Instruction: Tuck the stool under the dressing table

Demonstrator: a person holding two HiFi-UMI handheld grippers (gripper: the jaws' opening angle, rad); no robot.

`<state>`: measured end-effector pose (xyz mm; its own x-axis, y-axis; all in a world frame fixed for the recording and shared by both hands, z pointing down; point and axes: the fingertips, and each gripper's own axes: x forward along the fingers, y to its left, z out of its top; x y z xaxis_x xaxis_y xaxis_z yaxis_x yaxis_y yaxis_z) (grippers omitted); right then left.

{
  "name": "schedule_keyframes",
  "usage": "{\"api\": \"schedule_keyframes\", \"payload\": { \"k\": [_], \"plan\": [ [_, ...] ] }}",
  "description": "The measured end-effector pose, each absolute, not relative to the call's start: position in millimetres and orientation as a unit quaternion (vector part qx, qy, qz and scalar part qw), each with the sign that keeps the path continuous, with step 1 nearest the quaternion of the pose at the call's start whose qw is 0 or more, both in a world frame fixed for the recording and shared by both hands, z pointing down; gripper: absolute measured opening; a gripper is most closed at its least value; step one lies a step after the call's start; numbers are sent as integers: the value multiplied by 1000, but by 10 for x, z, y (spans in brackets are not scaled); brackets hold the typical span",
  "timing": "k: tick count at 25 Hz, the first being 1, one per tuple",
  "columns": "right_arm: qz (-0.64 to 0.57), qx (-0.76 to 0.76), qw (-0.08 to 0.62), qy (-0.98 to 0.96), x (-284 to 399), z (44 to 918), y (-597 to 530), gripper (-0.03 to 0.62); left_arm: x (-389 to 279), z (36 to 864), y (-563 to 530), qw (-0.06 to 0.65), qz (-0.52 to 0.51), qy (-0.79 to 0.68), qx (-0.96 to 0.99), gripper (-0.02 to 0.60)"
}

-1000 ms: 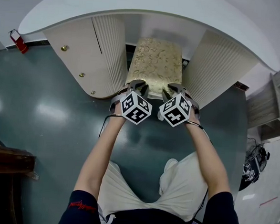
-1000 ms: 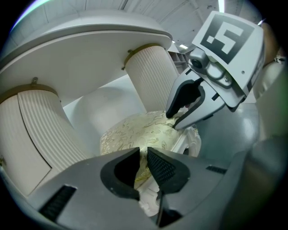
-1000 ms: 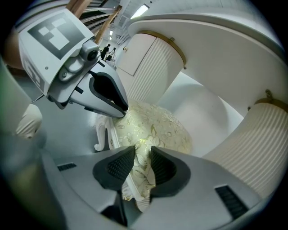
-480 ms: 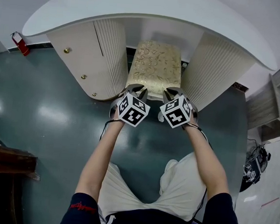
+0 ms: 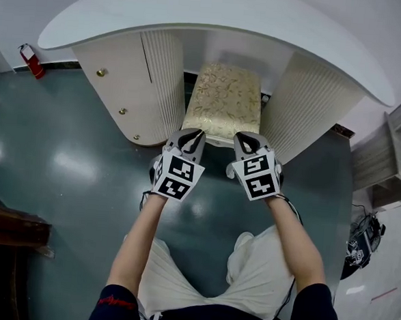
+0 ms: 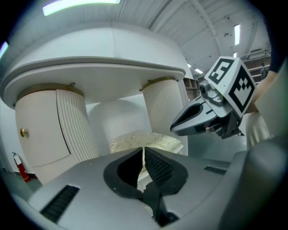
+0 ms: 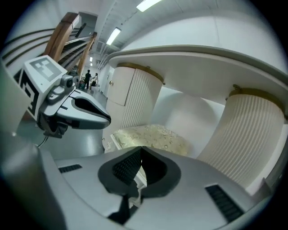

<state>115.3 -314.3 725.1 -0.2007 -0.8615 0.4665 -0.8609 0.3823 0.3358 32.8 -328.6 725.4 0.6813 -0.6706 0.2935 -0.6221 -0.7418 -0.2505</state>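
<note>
We judged the tucking all but done. The gold-patterned cushioned stool [image 5: 223,99] stood on the glossy grey-green floor [image 5: 71,154], between the ribbed pedestals of the curved white dressing table [image 5: 217,17] and under its top. Our left claw [image 5: 192,135] and right claw [image 5: 245,139] had just been closing and were together on nothing, just off the stool's near edge. The next move called only for drawing both back clear.

Bright, even light falls from ceiling strip lamps [image 6: 81,4], visible overhead in both gripper views. The glossy floor [image 5: 26,109] returns soft, pale glare patches. Shade gathers in the recess beneath the dressing table [image 5: 217,13], behind the stool [image 5: 224,99]. Both gripper views bow strongly and blacken at the corners. The head view is sharp, curving mildly at its edges.
</note>
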Motion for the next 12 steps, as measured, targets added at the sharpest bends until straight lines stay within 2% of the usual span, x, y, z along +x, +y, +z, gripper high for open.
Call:
{"api": "schedule_keyframes", "payload": {
  "k": [7,12],
  "plan": [
    [5,560,183,-808,1079,6884,-3227,17,297,6877,-3202,49,-115,376,-918,17],
    [-17,513,150,-845,798,6757,-3307,17,219,6807,-3256,20,-84,394,-915,17]
  ]
}}
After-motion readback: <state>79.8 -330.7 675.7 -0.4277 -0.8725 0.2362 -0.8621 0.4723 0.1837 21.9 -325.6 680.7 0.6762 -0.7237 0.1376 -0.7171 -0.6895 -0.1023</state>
